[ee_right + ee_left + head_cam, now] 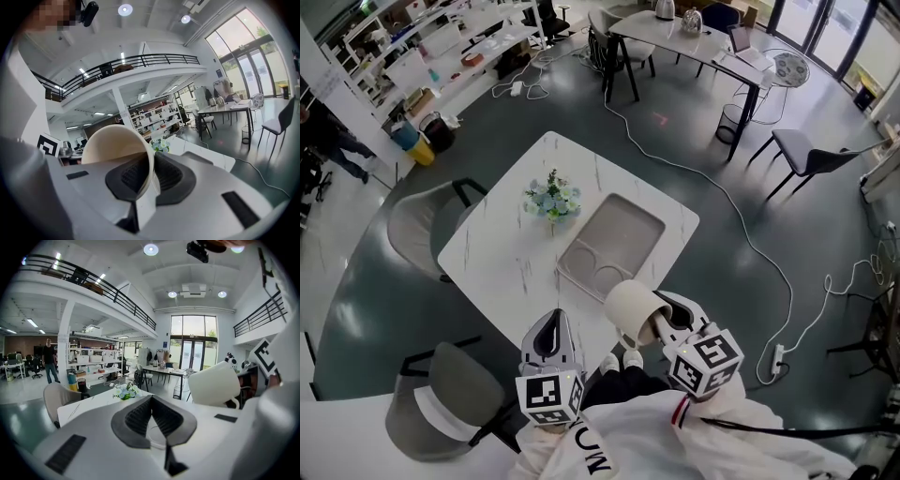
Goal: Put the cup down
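Seemingly light and crushable, cream thin-walled cup [117, 145] was pinched at rim wall by right gripper [151, 174]; left gripper [151, 403] was closed, empty.

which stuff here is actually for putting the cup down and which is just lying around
Job: cup; right tongs shut on its rim; tray, a likely landing spot; table.
Lying about: flowers; grey chair; left tongs, shut and empty.
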A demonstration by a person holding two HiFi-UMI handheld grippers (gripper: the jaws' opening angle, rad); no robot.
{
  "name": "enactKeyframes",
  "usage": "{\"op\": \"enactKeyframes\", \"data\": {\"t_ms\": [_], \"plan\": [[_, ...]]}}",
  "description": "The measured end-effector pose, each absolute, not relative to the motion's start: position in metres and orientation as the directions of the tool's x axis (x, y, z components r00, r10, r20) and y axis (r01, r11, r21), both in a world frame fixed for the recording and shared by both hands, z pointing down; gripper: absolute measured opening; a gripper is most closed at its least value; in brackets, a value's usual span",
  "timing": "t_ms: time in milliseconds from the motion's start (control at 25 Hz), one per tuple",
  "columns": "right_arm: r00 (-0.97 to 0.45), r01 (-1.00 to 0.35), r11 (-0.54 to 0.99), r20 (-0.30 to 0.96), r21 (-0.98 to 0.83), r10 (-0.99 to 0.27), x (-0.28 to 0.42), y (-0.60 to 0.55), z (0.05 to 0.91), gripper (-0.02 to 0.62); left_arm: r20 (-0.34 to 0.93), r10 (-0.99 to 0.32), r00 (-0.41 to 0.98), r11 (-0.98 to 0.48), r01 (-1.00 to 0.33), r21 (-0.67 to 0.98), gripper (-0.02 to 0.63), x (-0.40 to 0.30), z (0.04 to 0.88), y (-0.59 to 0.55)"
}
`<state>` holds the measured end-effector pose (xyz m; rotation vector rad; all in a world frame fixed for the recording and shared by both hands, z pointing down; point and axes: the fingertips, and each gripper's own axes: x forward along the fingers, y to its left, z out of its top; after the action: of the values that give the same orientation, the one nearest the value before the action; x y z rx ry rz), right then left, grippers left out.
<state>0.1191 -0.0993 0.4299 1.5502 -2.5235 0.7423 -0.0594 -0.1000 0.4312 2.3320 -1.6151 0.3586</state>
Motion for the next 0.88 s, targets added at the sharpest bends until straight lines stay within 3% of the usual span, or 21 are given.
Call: {"op": "enactKeyframes", "data": {"t_ms": [880], "plan": [[-0.470,-0.880,0.377,0.408,-0.290,-0.783,0.097,-0.152,0.463,0.037,0.411,-0.850,0.328,-0.313,-0.944,0.107,0.011,-0.086,0.470,-0.147]]}}
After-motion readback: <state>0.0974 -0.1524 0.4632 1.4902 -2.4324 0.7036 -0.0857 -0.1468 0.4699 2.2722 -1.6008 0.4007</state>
